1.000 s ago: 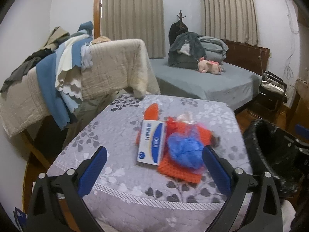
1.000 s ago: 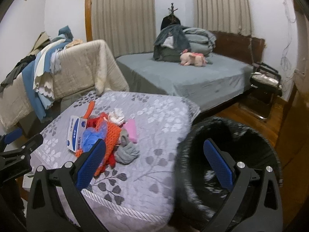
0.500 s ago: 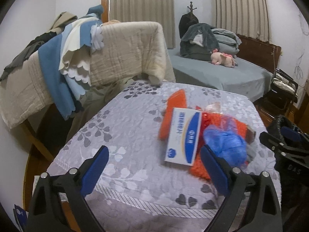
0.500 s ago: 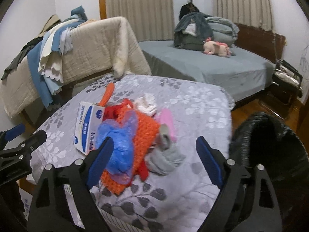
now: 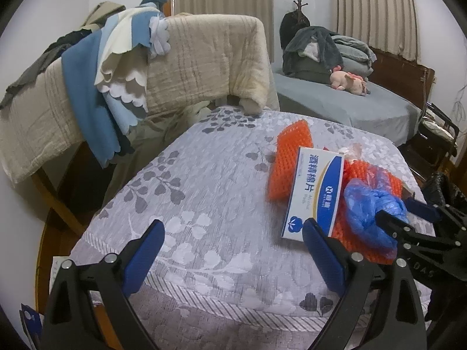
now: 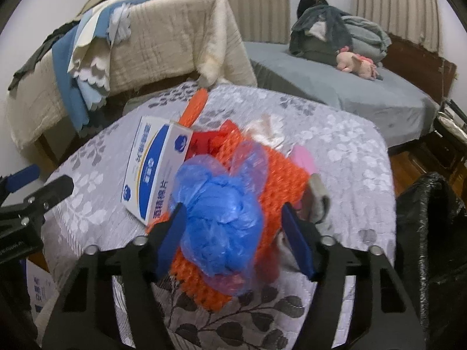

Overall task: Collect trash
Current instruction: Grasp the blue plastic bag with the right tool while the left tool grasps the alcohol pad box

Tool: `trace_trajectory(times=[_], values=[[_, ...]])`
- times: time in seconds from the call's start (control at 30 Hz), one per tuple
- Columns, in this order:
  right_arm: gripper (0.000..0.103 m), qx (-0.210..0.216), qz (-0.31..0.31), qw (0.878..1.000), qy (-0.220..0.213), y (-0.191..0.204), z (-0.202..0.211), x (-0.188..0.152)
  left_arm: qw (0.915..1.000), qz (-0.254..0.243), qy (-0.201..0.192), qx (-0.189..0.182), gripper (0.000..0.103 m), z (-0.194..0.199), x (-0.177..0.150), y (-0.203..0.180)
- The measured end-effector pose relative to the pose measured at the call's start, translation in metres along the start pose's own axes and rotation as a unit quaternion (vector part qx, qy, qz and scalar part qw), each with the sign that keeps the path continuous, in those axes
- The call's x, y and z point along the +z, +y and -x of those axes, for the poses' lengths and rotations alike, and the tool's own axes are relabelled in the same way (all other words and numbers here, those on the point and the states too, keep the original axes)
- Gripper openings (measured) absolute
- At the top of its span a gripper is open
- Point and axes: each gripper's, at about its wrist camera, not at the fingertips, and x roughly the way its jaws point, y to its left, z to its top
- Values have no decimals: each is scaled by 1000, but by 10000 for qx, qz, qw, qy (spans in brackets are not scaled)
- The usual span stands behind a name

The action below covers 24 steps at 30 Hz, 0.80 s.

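A pile of trash lies on the grey leaf-patterned table (image 5: 204,204): a crumpled blue plastic bag (image 6: 221,218), a white and blue box (image 6: 151,172), orange foam netting (image 6: 280,186), a pink piece (image 6: 303,157) and grey wads (image 6: 318,204). My right gripper (image 6: 236,242) is open with its jaws on either side of the blue bag (image 5: 373,215). My left gripper (image 5: 233,253) is open and empty over the table's near left part, left of the box (image 5: 315,192). A black-lined trash bin (image 6: 426,233) stands right of the table.
A chair draped with beige and blue blankets (image 5: 146,67) stands behind the table at the left. A grey bed (image 6: 350,87) with folded clothes and a pink plush toy (image 6: 359,64) lies at the back right. A dark chair (image 5: 437,137) stands by the bed.
My right gripper has moved left from over the bin to the pile and now straddles the blue bag. My left gripper has shifted left, away from the pile.
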Motion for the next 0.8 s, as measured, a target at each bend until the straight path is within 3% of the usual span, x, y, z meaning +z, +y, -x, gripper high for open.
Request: trace_trajectory(times=[0.1, 0.27, 0.53, 0.8], values=[[45, 216, 68, 9996, 175, 4, -6, -2, 10000, 30, 19, -21, 93, -2, 0, 3], [40, 328, 95, 9993, 145, 5, 0, -2, 9999, 7, 13, -101, 93, -4, 1, 2], [40, 314, -85, 9993, -187, -14, 31, 7, 9995, 19, -21, -311, 93, -4, 7, -11], [40, 170, -263, 9993, -201, -34, 30, 4, 9976, -359, 0, -593, 87, -29, 16, -50]])
